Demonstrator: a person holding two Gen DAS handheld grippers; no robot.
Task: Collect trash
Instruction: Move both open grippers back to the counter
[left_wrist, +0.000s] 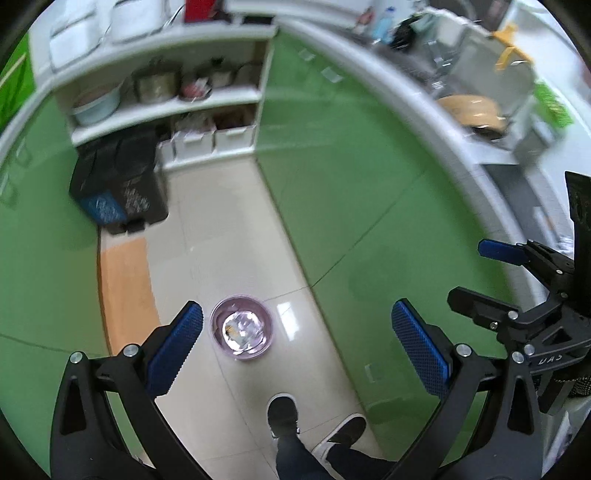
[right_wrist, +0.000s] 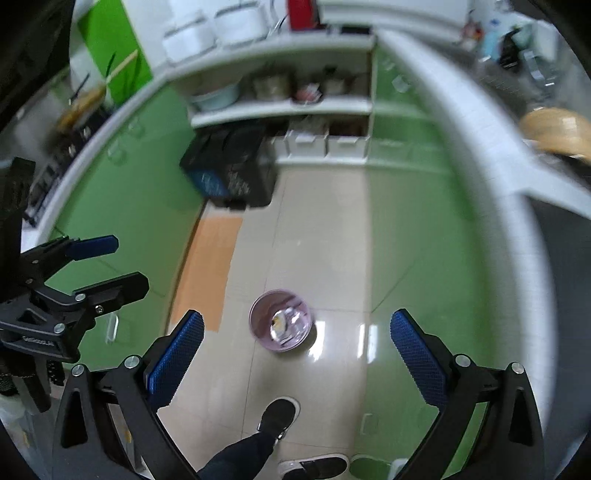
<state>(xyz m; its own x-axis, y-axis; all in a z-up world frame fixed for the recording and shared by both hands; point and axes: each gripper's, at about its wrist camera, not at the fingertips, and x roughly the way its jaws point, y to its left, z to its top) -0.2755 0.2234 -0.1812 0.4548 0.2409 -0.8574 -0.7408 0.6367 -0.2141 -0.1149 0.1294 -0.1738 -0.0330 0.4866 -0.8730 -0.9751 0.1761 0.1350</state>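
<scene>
A small pink waste bin (left_wrist: 242, 328) stands on the tiled floor far below, with crumpled trash inside it. It also shows in the right wrist view (right_wrist: 281, 319). My left gripper (left_wrist: 295, 345) is open and empty, high above the floor. My right gripper (right_wrist: 297, 350) is open and empty too. Each gripper shows at the edge of the other's view: the right one (left_wrist: 484, 277) at the right, the left one (right_wrist: 114, 264) at the left, both with jaws apart.
Green cabinets (left_wrist: 351, 177) line both sides of a narrow kitchen aisle. A black bin (left_wrist: 122, 192) stands at the far end under white shelves (left_wrist: 166, 103) with pots. An orange mat (left_wrist: 125, 288) lies on the left. The person's feet (left_wrist: 284, 413) stand near the pink bin.
</scene>
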